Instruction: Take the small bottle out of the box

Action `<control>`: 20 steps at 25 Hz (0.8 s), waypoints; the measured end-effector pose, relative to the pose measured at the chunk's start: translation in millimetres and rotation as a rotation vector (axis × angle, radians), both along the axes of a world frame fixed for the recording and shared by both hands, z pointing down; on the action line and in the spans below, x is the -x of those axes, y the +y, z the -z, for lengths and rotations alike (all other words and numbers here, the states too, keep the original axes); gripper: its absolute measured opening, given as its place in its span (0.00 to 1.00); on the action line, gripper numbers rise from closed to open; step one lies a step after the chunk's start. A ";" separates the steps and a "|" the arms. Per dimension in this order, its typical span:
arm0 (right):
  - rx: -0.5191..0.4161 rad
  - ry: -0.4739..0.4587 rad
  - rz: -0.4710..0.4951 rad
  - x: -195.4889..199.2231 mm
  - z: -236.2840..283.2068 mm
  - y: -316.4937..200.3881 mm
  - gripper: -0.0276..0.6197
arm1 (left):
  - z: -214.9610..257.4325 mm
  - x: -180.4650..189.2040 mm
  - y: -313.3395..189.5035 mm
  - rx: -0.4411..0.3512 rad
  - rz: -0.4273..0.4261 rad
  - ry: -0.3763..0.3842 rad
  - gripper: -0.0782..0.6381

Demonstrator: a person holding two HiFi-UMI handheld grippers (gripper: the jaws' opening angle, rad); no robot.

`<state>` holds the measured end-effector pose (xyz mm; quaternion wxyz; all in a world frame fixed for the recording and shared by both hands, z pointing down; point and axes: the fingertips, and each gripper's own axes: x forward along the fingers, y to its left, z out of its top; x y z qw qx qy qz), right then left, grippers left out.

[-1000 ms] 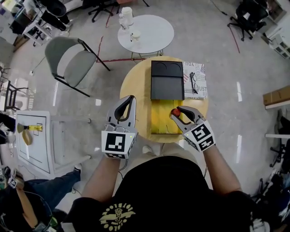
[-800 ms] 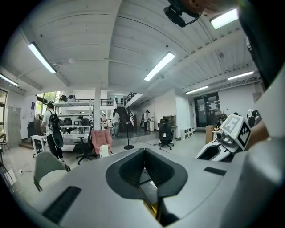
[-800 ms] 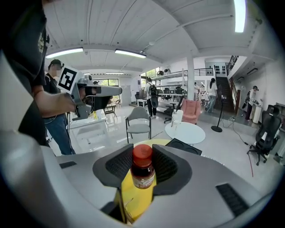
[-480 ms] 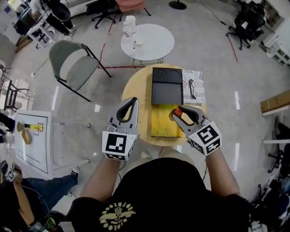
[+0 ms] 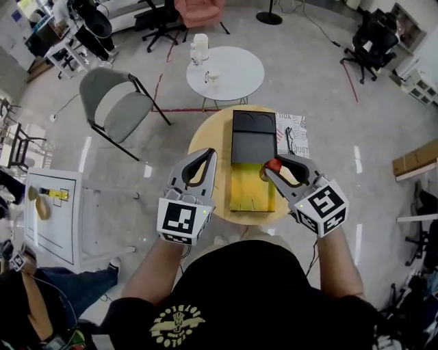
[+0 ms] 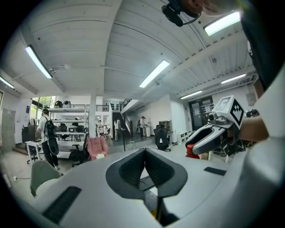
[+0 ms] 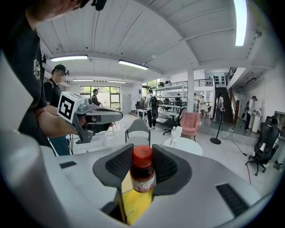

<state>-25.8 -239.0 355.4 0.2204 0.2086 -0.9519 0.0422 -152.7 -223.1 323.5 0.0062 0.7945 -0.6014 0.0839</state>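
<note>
A small bottle (image 7: 142,176) with a red cap and dark contents is clamped between the pads of my right gripper (image 7: 142,152). In the head view the right gripper (image 5: 271,169) holds the bottle (image 5: 274,164) up over the right edge of the open box (image 5: 250,193). The box has a yellow inside, and its black lid (image 5: 253,137) is folded back. It rests on a round wooden table (image 5: 207,140). My left gripper (image 5: 207,155) hangs over the table's left side, apart from the box, with its jaws shut on nothing. The left gripper view shows its pads (image 6: 144,156) meeting.
A printed sheet (image 5: 293,133) lies on the table to the right of the lid. Beyond stand a white round table (image 5: 236,67) with cups, a grey folding chair (image 5: 113,102) and a pink chair (image 5: 198,10). A white shelf unit (image 5: 51,212) is at the left.
Both grippers have risen toward the head camera. The right one has carried the bottle up and slightly right, from over the box's inside to its right edge.
</note>
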 end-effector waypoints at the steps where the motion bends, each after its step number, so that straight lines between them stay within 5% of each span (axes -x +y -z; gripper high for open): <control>1: -0.008 -0.004 0.000 1.2 4.4 -0.1 0.27 | 2.0 -0.1 0.6 -0.003 0.000 0.000 0.13; 20: -0.067 -0.034 0.009 19.7 45.0 9.3 0.27 | 21.5 2.3 8.2 -0.017 -0.028 0.007 0.13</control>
